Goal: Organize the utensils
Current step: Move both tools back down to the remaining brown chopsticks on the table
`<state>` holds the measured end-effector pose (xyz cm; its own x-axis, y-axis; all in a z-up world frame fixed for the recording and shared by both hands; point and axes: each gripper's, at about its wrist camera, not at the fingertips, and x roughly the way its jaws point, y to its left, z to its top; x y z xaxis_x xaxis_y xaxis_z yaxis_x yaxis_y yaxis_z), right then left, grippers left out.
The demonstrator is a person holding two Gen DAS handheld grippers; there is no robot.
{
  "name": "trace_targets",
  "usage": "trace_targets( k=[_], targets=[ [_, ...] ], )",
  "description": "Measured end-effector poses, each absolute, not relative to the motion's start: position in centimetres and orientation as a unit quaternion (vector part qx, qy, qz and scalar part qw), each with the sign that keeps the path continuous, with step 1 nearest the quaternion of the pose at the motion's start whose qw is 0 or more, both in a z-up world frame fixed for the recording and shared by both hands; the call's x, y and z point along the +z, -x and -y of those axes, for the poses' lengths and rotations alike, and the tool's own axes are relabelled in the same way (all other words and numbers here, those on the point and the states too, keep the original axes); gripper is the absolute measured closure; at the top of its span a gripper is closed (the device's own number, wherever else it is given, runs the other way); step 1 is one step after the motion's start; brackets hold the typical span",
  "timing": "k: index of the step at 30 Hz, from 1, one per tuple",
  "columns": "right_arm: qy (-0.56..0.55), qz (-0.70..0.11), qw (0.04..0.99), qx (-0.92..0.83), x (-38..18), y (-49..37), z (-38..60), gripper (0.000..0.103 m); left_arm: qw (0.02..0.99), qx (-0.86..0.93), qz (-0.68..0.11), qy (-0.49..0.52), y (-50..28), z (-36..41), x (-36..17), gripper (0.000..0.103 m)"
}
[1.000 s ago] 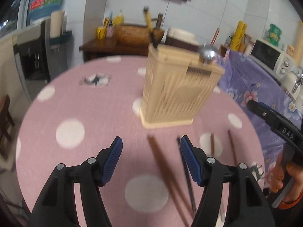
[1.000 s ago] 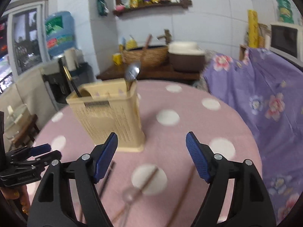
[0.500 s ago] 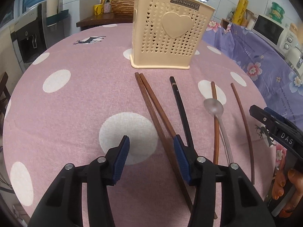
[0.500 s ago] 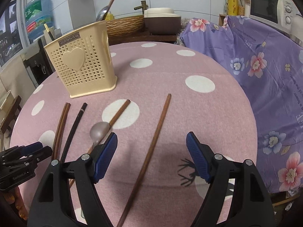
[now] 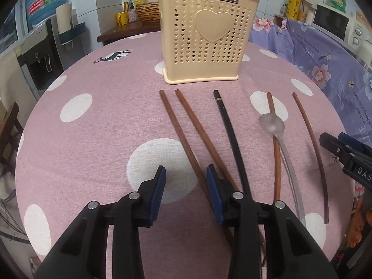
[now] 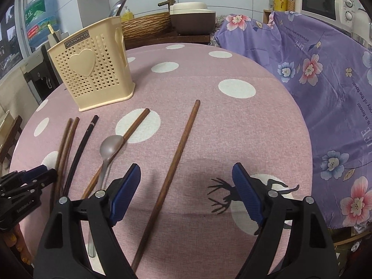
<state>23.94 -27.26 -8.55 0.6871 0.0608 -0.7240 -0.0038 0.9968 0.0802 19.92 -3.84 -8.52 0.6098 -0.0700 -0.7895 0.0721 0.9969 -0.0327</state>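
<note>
My left gripper (image 5: 185, 181) hovers low over the pink table (image 5: 93, 121), fingers spread and holding nothing, its gap straddling the leftmost brown chopstick (image 5: 181, 137), whose long axis runs straight ahead toward the holder (image 5: 204, 34). A second brown chopstick (image 5: 200, 132) and the black chopstick (image 5: 229, 130) lie just right of it, passing under my right finger. My right gripper (image 6: 186, 190) is likewise spread and empty, framing a lone chopstick (image 6: 176, 148) that lies lengthwise between its fingers; the spoon (image 6: 109, 148) rests to its left, across another stick. The left gripper looks nearer a grasp. Compared with half a second ago, both grippers have dropped closer to the table, and the left fingers now bracket the stick rather than sitting beside it.
</note>
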Motion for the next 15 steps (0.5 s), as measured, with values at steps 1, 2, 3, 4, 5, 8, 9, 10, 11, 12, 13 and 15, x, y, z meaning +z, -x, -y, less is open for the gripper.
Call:
trace_targets(
  k=[1,2,3,4,5,8,9,10,11,12,13,15],
  targets=[
    [-0.037,-0.397,0.917,0.015,-8.6,-24.0,27.5,0.022,0.897,-0.038,-0.440,0.001,-19.8,3.4,-8.5,0.066],
    [-0.036,-0.401,0.915,0.012,-8.7,-24.2,27.7,0.022,0.897,-0.035,-0.441,0.004,-19.8,3.0,-8.5,0.066],
    [-0.034,-0.404,0.914,0.010,-8.8,-24.4,27.8,0.022,0.896,-0.032,-0.442,0.006,-19.7,2.6,-8.5,0.066],
    [-0.033,-0.407,0.913,0.011,-8.8,-24.5,27.9,0.022,0.896,-0.029,-0.442,0.009,-19.8,2.2,-8.5,0.066],
    [-0.034,-0.412,0.910,0.013,-8.9,-24.8,28.0,0.022,0.896,-0.027,-0.443,0.012,-19.8,1.9,-8.5,0.066],
    [-0.038,-0.420,0.907,0.021,-9.1,-25.3,28.0,0.022,0.893,-0.032,-0.448,0.032,-20.2,1.1,-8.3,0.067],
    [-0.039,-0.421,0.906,0.022,-9.1,-25.5,27.9,0.022,0.892,-0.035,-0.448,0.041,-20.3,0.9,-8.2,0.066],
    [-0.040,-0.421,0.906,0.023,-9.0,-25.7,27.9,0.023,0.893,-0.037,-0.446,0.054,-20.4,0.6,-8.0,0.067],
    [-0.044,-0.420,0.906,0.024,-9.0,-25.8,27.9,0.023,0.893,-0.035,-0.444,0.062,-20.5,0.3,-7.8,0.067],
    [-0.050,-0.418,0.906,0.025,-8.9,-25.9,27.9,0.023,0.895,-0.031,-0.441,0.068,-20.6,0.1,-7.6,0.066],
    [-0.056,-0.419,0.906,0.024,-8.8,-26.0,28.0,0.023,0.896,-0.025,-0.437,0.072,-20.9,-0.2,-7.4,0.066],
    [-0.059,-0.420,0.906,0.021,-8.8,-26.4,28.0,0.025,0.898,-0.009,-0.431,0.081,-21.5,-0.6,-7.1,0.066]
  ],
)
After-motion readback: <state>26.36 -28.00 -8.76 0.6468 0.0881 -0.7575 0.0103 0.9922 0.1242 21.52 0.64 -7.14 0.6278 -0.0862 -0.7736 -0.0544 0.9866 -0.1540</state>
